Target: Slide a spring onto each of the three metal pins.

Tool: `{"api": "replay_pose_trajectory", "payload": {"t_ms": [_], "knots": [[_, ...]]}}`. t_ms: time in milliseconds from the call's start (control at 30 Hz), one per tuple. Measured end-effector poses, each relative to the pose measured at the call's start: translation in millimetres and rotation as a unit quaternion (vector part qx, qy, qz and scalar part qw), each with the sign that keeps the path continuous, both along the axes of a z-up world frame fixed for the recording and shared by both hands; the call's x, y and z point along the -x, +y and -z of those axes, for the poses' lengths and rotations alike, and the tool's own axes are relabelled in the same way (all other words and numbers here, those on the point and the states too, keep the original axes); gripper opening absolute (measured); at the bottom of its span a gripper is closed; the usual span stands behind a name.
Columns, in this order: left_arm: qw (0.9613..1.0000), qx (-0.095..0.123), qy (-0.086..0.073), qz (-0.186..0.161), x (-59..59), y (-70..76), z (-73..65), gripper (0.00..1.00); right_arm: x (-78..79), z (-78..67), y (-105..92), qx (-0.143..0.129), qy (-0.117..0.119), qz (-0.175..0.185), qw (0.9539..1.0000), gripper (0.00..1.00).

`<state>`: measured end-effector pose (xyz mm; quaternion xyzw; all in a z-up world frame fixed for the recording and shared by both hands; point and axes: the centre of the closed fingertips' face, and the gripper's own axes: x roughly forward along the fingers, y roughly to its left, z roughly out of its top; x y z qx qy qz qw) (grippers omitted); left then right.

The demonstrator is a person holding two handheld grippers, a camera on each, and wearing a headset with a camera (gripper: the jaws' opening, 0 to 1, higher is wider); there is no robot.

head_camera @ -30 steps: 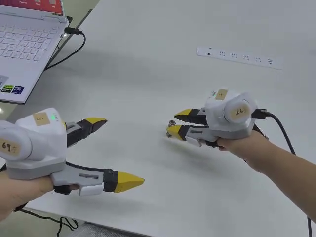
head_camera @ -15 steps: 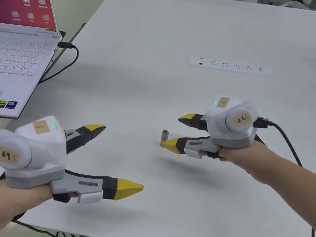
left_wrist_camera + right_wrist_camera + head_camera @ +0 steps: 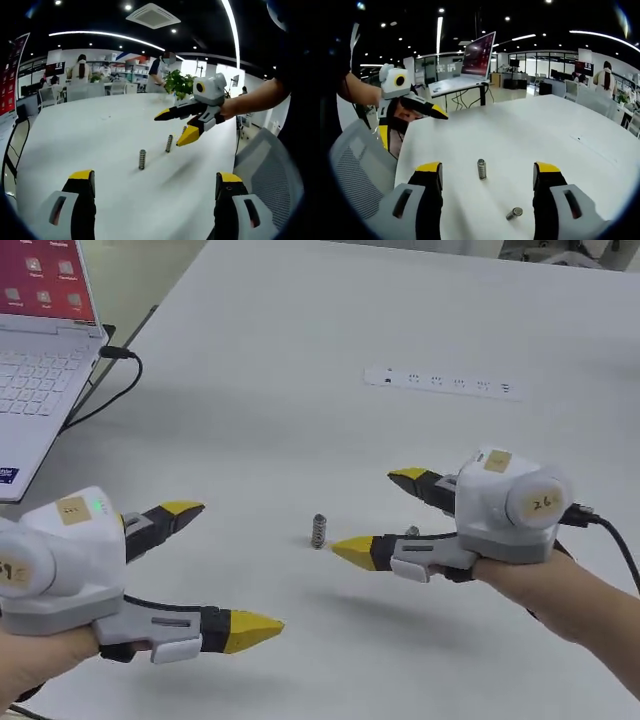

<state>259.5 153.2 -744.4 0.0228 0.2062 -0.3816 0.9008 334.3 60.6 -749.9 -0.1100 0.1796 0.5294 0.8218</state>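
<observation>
A short metal pin with a spring coiled round it [image 3: 319, 530] stands upright on the white table [image 3: 300, 360]. My right gripper [image 3: 375, 512] is open just to its right, with nothing held. A second small sprung pin [image 3: 410, 532] peeks out behind its lower finger. In the right gripper view the first pin [image 3: 481, 169] stands ahead between the open jaws and the second [image 3: 514, 213] sits closer in. The left gripper view shows both pins [image 3: 142, 159] [image 3: 169, 143] upright, with the right gripper [image 3: 171, 129] beyond them. My left gripper [image 3: 225, 567] is open and empty at the lower left.
An open laptop [image 3: 40, 340] sits at the table's left edge with a black cable [image 3: 100, 390] plugged into it. A white power strip [image 3: 445, 383] lies at the back. A black cable [image 3: 610, 540] trails from the right gripper. A grey chair [image 3: 270, 170] stands beside the table.
The right gripper's jaws, nearly closed around the pin a second ago, have spread wide and drawn back to the right, leaving the pin standing. The left gripper stays open.
</observation>
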Motion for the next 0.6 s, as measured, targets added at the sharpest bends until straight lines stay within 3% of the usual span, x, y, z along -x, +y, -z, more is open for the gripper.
{"api": "replay_pose_trajectory", "payload": {"t_ms": [167, 333, 600], "knots": [[1.0000, -0.001, -0.005, 0.004, -1.4, -5.3, -3.4, 0.98, 3.6, -5.6, -9.6, 0.001, -0.011, 0.006, 0.9999, 0.82], [0.9999, -0.001, -0.009, 0.006, -3.2, -9.5, -6.5, 0.98, 10.0, -12.6, -19.2, -0.014, -0.016, 0.014, 0.9997, 0.95], [0.9998, -0.001, -0.017, 0.010, -6.0, -16.7, -10.3, 0.98, 13.5, -22.5, -50.5, -0.027, -0.013, 0.044, 0.9986, 0.99]]}}
